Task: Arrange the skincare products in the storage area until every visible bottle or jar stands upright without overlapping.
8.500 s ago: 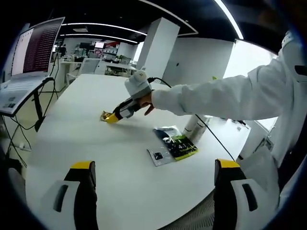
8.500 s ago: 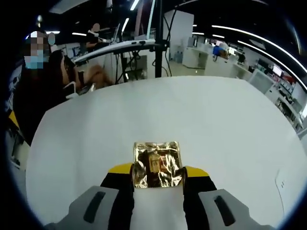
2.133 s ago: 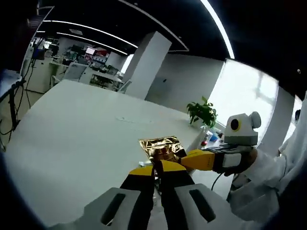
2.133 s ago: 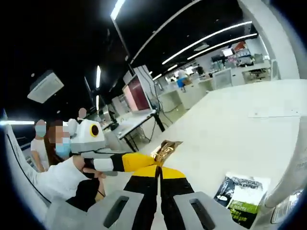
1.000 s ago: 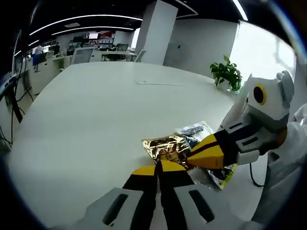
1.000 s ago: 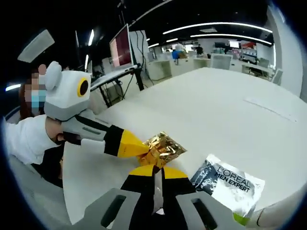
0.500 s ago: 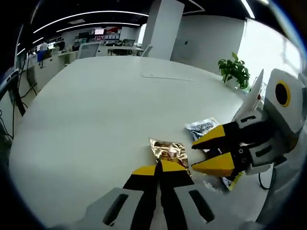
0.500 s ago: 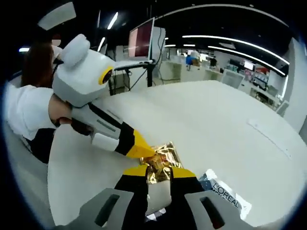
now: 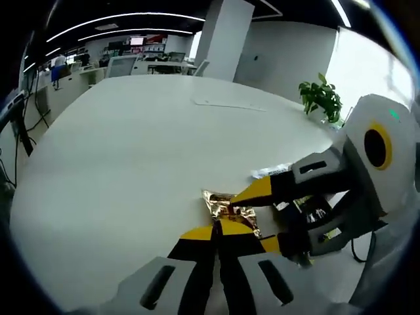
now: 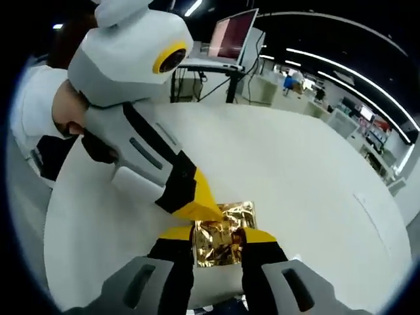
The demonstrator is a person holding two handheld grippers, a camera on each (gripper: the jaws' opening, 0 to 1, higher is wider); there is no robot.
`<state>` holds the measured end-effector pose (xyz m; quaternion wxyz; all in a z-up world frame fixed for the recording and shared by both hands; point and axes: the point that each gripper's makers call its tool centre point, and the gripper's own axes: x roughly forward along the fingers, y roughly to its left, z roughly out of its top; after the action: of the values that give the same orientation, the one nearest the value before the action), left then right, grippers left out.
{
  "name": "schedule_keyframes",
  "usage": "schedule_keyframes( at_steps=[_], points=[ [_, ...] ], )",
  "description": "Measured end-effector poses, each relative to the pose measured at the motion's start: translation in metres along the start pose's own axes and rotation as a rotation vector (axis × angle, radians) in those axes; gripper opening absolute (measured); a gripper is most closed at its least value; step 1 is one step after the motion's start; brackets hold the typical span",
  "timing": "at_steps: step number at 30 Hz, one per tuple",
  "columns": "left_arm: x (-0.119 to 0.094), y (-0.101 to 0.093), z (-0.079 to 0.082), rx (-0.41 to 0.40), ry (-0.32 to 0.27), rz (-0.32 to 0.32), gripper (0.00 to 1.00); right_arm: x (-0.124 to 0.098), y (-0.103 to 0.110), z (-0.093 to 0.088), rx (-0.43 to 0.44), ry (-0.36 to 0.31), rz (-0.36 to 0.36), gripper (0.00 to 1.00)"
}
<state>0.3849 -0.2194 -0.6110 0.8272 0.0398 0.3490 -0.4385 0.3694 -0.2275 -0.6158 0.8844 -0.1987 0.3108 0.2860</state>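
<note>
1. A crinkled gold foil sachet (image 9: 229, 209) lies flat on the round white table (image 9: 131, 144), near the table's edge closest to both grippers.
2. In the left gripper view, the left gripper (image 9: 219, 231) has its yellow-tipped black jaws pressed together on the near edge of the gold sachet, clamping it.
3. In the same view, the right gripper (image 9: 262, 216) reaches in from the right; one yellow tip rests on top of the sachet, the other sits below and beside it, with a clear gap between them.
4. Just behind the right gripper's upper jaw, a dark printed sachet with white lettering (image 9: 272, 172) lies on the table, mostly hidden.
5. A green potted plant (image 9: 321, 98) stands beyond the far right edge of the table.
6. In the right gripper view, the right gripper (image 10: 218, 235) has its jaws apart, straddling the gold sachet (image 10: 221, 241), which lies between the yellow tips.
7. The left gripper (image 10: 205, 213) comes in from the upper left there, its yellow tip touching the sachet's left corner.
8. A laptop on a black stand (image 10: 226, 41) sits beyond the table's far side.
</note>
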Motion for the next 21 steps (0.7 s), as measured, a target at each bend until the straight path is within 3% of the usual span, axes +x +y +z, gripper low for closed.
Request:
schedule_keyframes(
  at_steps=[5,8,14,21],
  points=[
    [0.000,-0.007,0.000,0.038,-0.001,-0.028,0.00,-0.004,-0.001,-0.006,-0.001,0.010,0.042,0.22],
    [0.000,-0.009,0.000,0.066,-0.016,-0.011,0.01,-0.007,-0.001,-0.009,0.007,0.021,0.054,0.21],
    [-0.003,-0.007,0.003,0.048,-0.026,-0.032,0.02,-0.010,-0.003,-0.011,-0.013,0.026,0.054,0.20],
    [-0.008,-0.004,0.002,0.042,-0.036,-0.040,0.10,-0.013,-0.001,-0.014,-0.011,0.031,0.066,0.16]
  ],
)
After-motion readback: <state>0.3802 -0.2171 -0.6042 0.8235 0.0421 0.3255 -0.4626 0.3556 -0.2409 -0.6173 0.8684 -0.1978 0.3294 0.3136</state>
